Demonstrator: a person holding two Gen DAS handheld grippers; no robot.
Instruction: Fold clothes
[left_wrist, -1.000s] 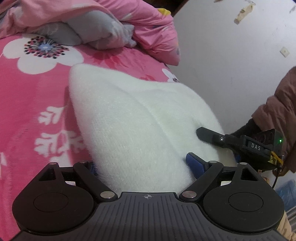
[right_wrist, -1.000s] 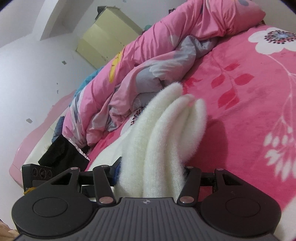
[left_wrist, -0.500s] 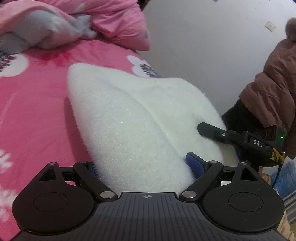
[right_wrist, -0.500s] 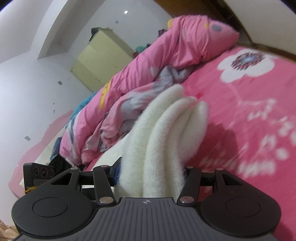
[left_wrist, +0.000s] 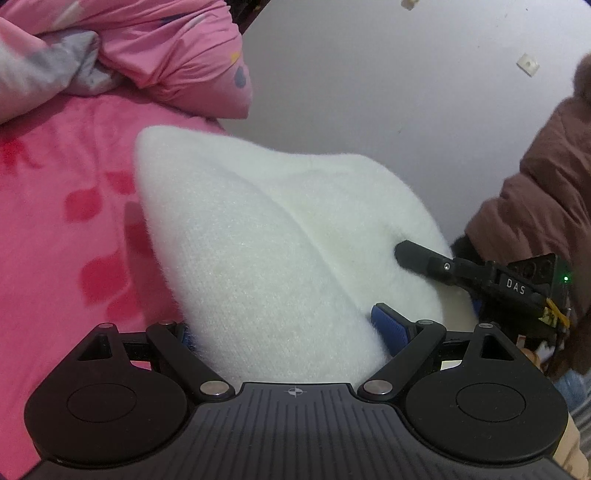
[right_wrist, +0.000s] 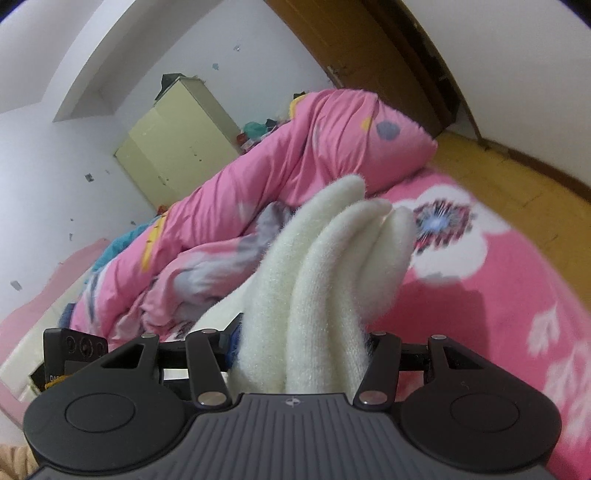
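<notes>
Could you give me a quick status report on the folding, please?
Left gripper and right gripper shut on white fuzzy garment. Garment bunched in thick folds above pink bedspread. Nothing blocking.

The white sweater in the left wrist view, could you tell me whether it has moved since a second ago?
Yes. The white sweater, clamped by the left gripper, has travelled toward the bunched pink quilt, which now sits closer above it.

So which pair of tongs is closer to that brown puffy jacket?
Right. The right tongs grip the white sweater just in front of the brown jacket. The left tongs hold the sweater further away, over the pink bed.
</notes>
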